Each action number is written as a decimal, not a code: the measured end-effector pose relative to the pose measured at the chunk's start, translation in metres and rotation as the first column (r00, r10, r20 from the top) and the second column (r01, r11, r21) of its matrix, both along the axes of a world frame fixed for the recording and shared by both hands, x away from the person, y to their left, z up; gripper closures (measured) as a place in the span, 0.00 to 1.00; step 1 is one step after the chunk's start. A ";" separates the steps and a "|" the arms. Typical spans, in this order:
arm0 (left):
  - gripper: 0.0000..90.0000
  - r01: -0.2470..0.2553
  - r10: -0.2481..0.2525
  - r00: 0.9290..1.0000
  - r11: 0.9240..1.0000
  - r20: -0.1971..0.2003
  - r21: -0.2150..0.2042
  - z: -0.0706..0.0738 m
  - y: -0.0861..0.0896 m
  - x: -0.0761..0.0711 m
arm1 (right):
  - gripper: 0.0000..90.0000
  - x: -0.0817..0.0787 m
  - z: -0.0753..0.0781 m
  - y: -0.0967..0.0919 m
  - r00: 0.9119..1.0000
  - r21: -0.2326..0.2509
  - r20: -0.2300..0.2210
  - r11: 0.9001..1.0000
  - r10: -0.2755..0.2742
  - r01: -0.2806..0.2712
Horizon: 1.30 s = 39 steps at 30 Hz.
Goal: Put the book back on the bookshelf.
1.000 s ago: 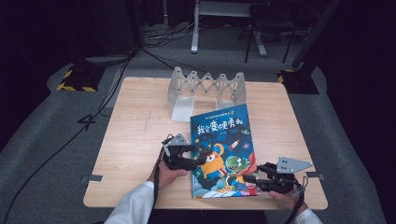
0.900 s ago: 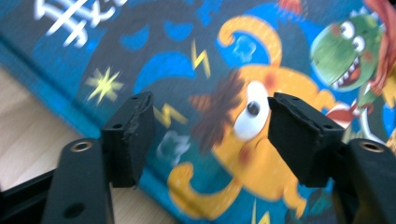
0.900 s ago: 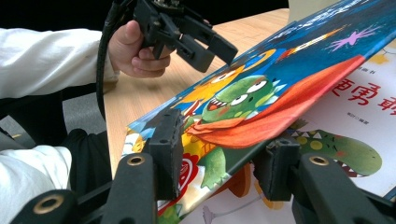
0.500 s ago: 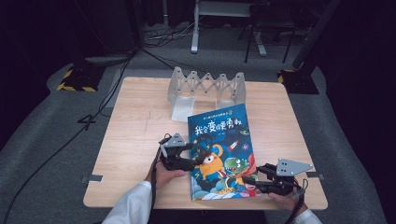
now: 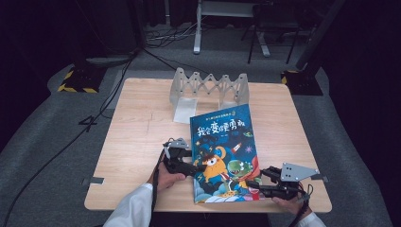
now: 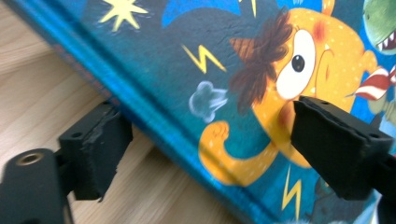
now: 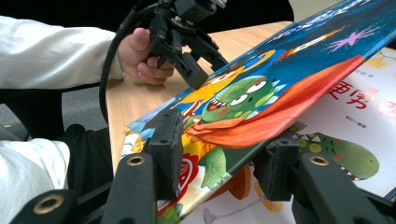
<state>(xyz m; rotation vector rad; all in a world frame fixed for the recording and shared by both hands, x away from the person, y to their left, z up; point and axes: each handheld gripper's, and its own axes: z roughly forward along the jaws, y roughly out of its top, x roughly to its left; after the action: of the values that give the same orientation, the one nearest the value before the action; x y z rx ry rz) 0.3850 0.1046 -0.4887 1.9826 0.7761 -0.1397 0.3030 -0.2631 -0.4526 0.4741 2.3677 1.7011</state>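
The book [image 5: 224, 153] is a kids' picture book with a glossy hardcover, deep blue with a starry space look. Big yellow and white Chinese characters run across the top. Below them sits an orange one-eyed monster with a brown tuft of hair, next to a green toothy dinosaur with a red scarf. Yellow lightning bolts and a little puff of smoke are dotted around. The spine edge is a lighter blue strip and looks slightly rounded.

It lies on the near half of the tabletop [image 5: 137, 127], a pale wood-grain slab with squared corners, tilted a bit off the table's edges. Behind it stands a grey zigzag rack [image 5: 208, 87], plastic-looking, folded like an accordion.

The left hand-held gripper [image 5: 196, 166] sits at the book's spine side. Its jaws have just been opening and now stand wide apart: in the left gripper view one black pad [image 6: 95, 149] is over the wood beside the spine and the other hovers above the cover, neither pressing on it. The pads are matte and rough, chipped at the edges.

The right hand-held gripper [image 5: 249, 184] is clamped on the cover's near right corner. In the right gripper view the cover is lifted off the white title page [image 7: 369, 112], with one jaw on top and one underneath. A white sleeve [image 7: 51, 51] shows behind.
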 end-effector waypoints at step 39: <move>0.70 0.083 -0.065 0.878 0.996 0.475 -0.015 0.053 -0.014 -0.068 | 0.60 0.015 -0.021 -0.012 0.987 -0.107 0.036 0.981 -0.158 0.161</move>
<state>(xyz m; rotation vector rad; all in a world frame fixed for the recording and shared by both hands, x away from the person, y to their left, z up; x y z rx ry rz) 0.3167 0.0907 -0.4359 1.9015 0.3739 0.2812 0.3178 -0.2756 -0.4733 0.6003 2.3200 1.4911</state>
